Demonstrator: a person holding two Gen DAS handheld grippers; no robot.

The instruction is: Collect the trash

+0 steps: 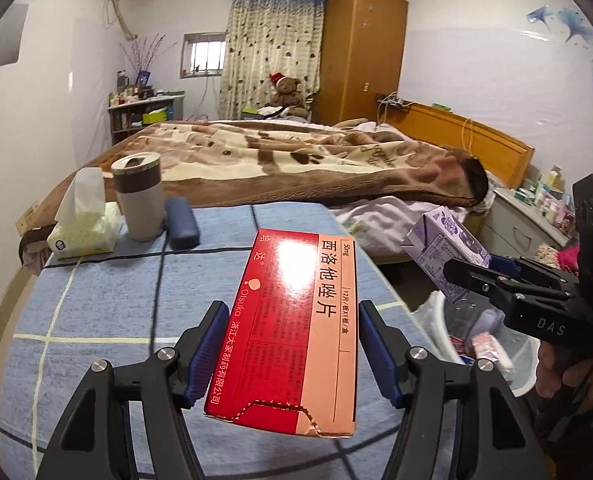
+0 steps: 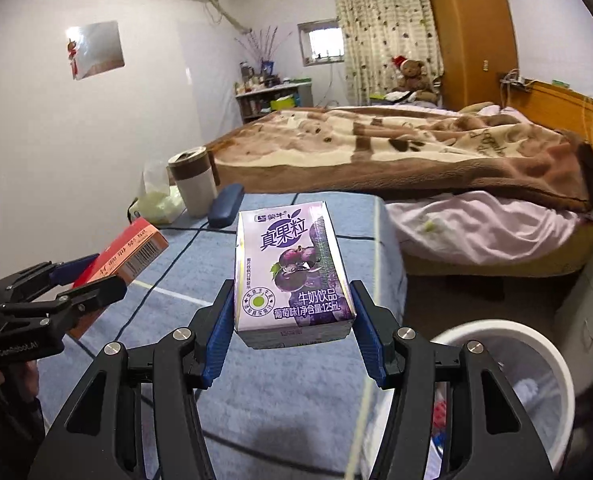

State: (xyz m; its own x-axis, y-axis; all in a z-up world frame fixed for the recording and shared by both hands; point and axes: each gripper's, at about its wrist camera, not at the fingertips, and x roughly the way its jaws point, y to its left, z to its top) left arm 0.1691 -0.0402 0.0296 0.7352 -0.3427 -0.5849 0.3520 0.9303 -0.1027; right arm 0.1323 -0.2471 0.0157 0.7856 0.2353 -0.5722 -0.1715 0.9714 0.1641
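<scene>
Gripping glossy red carton (image 1: 296, 328), purple milk box (image 2: 292, 272) (both rectangular)

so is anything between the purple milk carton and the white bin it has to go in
Nothing visible. The right gripper holds the purple milk carton up over the blue cloth, and the white bin sits open-topped lower right of it, with only bare floor between them.

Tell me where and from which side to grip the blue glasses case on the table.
Grip the blue glasses case across its narrow width at mid-length, coming from above. It lies flat on the blue checked tablecloth, long and rounded, so its ends would likely slip. The tumbler stands close at its left, so lower the fingers carefully on that side.
</scene>
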